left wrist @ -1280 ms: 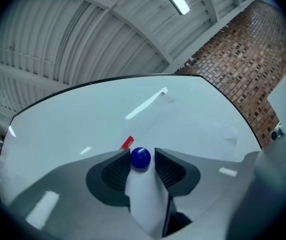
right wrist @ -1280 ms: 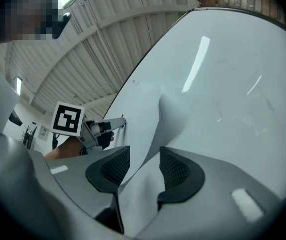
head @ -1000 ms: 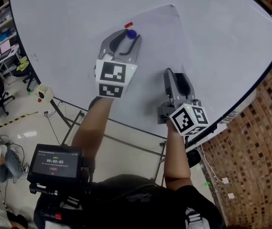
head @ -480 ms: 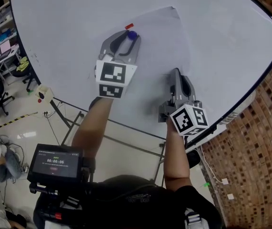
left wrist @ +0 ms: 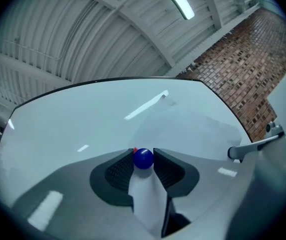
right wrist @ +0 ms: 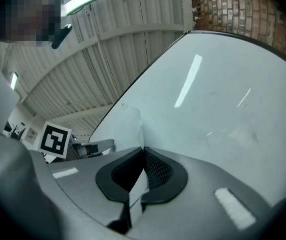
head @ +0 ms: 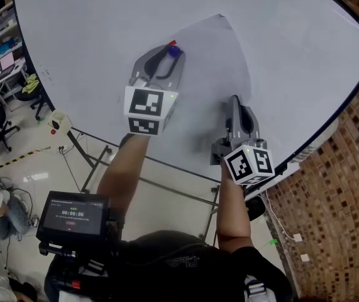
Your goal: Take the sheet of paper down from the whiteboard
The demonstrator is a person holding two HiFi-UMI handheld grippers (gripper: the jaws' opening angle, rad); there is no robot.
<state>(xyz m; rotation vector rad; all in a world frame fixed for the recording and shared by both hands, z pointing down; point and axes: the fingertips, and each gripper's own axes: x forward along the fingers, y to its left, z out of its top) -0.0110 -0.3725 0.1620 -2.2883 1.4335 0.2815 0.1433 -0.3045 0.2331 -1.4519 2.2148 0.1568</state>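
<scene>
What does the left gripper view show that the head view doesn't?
Only the left gripper view: the ceiling light, and the left tongs pinching the blue magnet from both sides. Only the head view: the timer screen, the floor and the person's arms. Both: the whiteboard, the sheet of paper and the brick wall.

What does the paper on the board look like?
The paper is a thin white sheet, nearly the same colour as the whiteboard it hangs on, so only its faint edges show. It sits tilted, with one corner pointing up. A blue magnet pins its left corner, and the left gripper is closed on that magnet. The right gripper pinches the sheet's lower edge, which bends a little away from the board.
</scene>
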